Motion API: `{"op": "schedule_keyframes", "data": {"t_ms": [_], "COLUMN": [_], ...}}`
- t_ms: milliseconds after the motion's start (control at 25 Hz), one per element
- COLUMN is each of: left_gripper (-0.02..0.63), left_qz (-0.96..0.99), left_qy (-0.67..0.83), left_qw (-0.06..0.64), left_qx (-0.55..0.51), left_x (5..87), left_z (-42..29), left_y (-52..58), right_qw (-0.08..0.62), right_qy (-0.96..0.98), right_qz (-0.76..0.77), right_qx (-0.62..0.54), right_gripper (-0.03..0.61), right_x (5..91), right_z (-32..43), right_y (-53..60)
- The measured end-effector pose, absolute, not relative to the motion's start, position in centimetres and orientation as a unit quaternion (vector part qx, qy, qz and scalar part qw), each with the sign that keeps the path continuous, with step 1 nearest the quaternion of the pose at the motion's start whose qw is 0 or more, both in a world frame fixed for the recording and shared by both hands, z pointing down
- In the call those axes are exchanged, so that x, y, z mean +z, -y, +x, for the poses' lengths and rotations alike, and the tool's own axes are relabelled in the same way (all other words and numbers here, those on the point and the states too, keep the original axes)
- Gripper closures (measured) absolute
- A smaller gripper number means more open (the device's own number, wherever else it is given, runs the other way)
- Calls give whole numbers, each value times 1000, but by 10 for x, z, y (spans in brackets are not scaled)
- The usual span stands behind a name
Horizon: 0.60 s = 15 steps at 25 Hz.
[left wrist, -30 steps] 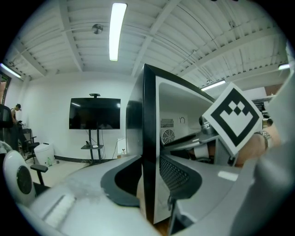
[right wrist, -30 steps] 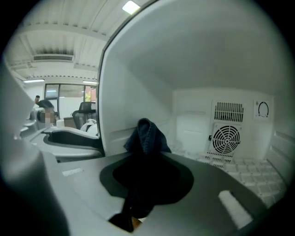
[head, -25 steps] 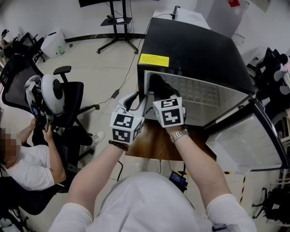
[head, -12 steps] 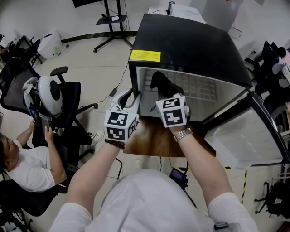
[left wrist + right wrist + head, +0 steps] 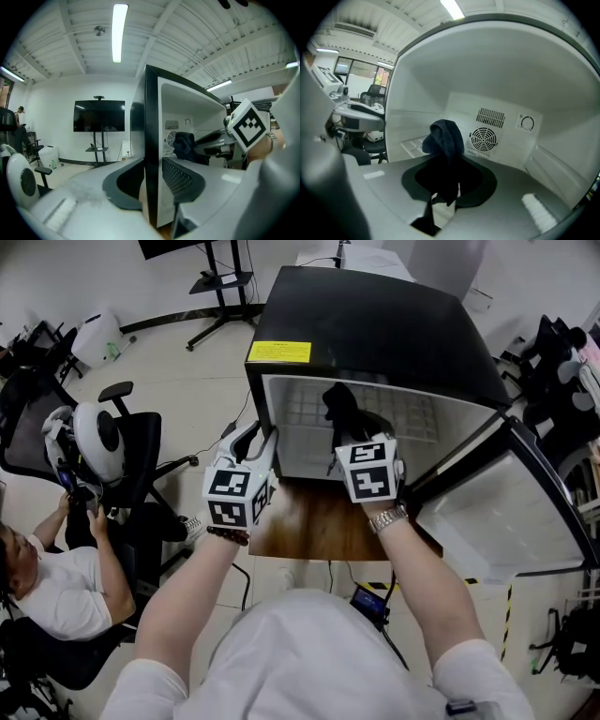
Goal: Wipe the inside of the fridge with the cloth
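**Head view: fridge braced on the left, cloth carried in on the right**

Head view showed the left gripper (image 5: 253, 437) at the left edge of the fridge (image 5: 375, 324) opening. The left gripper view confirmed why. The front edge of the fridge's left wall (image 5: 151, 140) stood between the jaws, and both pads appeared to bear on it, so the left gripper (image 5: 152, 183) was clamped on the cabinet. In my judgement this grip was a brace, keeping the fridge from sliding on the wooden tabletop (image 5: 319, 526) under wiping pressure.

The fridge stood toward the far edge of the tabletop. A strip of bare wood lay in front of it, nearest the person.

The dark cloth (image 5: 339, 404) was inside the opening, near the middle of its width and close to the front edge of the cavity. The right gripper (image 5: 345, 432) had its jaws closed on the cloth's lower part. In the right gripper view a bunched wad of cloth (image 5: 443, 140) stood up above the jaw tips of the right gripper (image 5: 449, 185). That hold presented a padded face to the walls, which suited wiping.

The fan grille (image 5: 483, 139) and dial (image 5: 527, 123) on the back wall were well apart from the cloth. Whether the cloth touched any inner surface could not be determined.

The door (image 5: 497, 512) hung wide open at the right, leaving the cavity unobstructed.
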State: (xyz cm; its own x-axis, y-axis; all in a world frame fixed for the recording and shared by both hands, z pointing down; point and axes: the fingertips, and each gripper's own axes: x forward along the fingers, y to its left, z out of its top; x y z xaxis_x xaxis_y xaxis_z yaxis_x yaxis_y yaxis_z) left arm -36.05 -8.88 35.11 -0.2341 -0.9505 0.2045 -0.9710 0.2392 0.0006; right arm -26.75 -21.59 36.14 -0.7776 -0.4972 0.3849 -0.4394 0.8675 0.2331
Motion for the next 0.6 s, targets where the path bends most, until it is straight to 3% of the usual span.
{"op": "schedule_keyframes", "data": {"t_ms": [600], "left_gripper": [500], "left_qz": [601], "left_qy": [792], "left_qw": [84], "left_qx": [64], "left_x": [351], "left_z": [-361], "left_y": [89], "right_qw": [240], "right_qy": [921], "right_qz": [301], "right_qx": [-61], "right_gripper": [511], "right_x": [367], "right_z": [-214], "right_y": [259]}}
